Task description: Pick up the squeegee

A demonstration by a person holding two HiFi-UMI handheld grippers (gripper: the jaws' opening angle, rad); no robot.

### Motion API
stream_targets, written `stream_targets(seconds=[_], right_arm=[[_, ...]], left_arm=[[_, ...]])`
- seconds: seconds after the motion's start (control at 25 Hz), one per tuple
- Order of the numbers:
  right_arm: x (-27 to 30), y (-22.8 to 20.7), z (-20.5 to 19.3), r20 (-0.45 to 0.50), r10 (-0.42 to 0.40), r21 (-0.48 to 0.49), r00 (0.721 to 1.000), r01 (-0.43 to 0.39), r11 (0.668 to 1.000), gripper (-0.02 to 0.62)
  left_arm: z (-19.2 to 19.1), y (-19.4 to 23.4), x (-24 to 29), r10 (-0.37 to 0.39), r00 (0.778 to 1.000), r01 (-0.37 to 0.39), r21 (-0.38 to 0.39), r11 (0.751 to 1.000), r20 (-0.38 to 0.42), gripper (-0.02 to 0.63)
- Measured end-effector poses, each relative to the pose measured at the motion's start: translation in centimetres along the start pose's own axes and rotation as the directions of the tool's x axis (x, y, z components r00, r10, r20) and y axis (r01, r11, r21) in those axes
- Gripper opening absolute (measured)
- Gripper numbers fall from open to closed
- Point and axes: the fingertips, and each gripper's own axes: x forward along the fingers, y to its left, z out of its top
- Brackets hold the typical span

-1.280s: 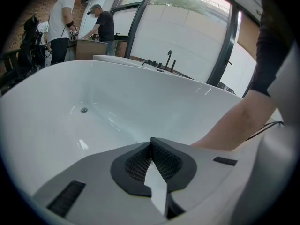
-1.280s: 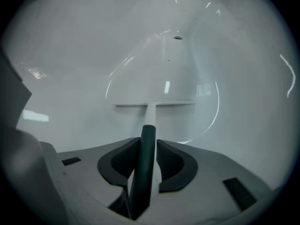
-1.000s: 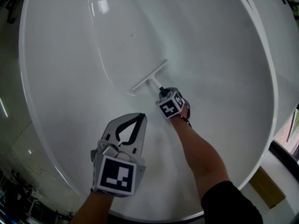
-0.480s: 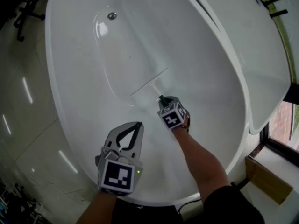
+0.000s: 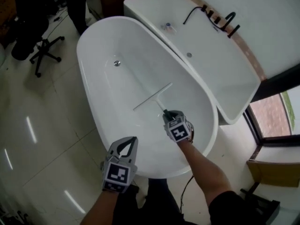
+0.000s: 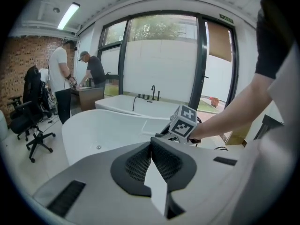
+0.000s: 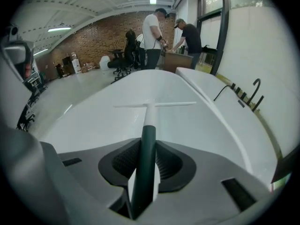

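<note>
Right gripper clamped on the squeegee; left gripper closed, holding nothing.
Gripped by its dark handle, the squeegee points toward 11 o'clock over the white bathtub, blade crosswise; the left gripper sits at 8 o'clock from the right.

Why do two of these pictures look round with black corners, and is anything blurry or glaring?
Left gripper view and right gripper view: wide-angle lenses bend straight lines and leave dark corners. Right gripper view: the squeegee handle close to the lens looks soft. Head view: light streaks glare on the glossy floor.
</note>
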Motion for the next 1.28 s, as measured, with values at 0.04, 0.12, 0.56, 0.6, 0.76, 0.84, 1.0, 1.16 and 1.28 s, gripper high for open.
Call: stream_targets(seconds=[0.04, 0.12, 0.56, 0.6, 0.76, 0.84, 1.0, 1.16, 1.28], right_arm=[[-2.6, 0.8, 1.1, 0.029, -0.014, 0.008, 0.999, 0.014, 1.000, 0.080], [-7.9, 2.3, 2.9, 0.085, -0.051, 0.030, 0.995, 0.048, 0.998, 0.080], [-30.9, 12.3, 2.0, 0.293, -0.159, 0.149, 0.943, 0.119, 0.982, 0.080], [-32.4, 12.8, 1.6, 0.309, -0.162, 0.151, 0.937, 0.119, 0.981, 0.080], [-37.7, 14.0, 0.6, 0.375, -0.168, 0.152, 0.912, 0.119, 0.981, 0.080], [-40.2, 13.9, 0.2, 0.408, -0.166, 0.145, 0.898, 0.115, 0.983, 0.080], [-44.3, 12.5, -1.0, 0.464, -0.155, 0.122, 0.872, 0.111, 0.986, 0.080], [-47.7, 9.9, -4.2, 0.508, -0.126, 0.094, 0.852, 0.091, 0.991, 0.080], [-49.7, 8.0, -7.6, 0.521, -0.113, 0.078, 0.846, 0.084, 0.993, 0.080]], left_arm=[[0.3, -0.3, -2.1, -0.007, 1.000, 0.006, 0.012, 1.000, 0.020, -0.009], [1.0, -0.9, -6.1, -0.029, 0.997, 0.026, 0.040, 0.999, 0.065, -0.009], [2.9, -5.6, -21.8, -0.124, 0.980, 0.094, 0.192, 0.977, 0.154, -0.009], [3.3, -6.3, -22.6, -0.131, 0.978, 0.097, 0.204, 0.974, 0.160, -0.009], [4.2, -8.9, -24.9, -0.149, 0.972, 0.100, 0.252, 0.962, 0.183, -0.009], [5.0, -10.4, -25.5, -0.148, 0.969, 0.092, 0.266, 0.960, 0.199, -0.009], [6.8, -13.7, -26.3, -0.123, 0.962, 0.051, 0.281, 0.958, 0.242, -0.009], [7.5, -18.5, -25.9, -0.059, 0.955, -0.024, 0.272, 0.962, 0.292, -0.009], [7.1, -22.6, -25.3, -0.028, 0.950, -0.057, 0.259, 0.964, 0.312, -0.009]])
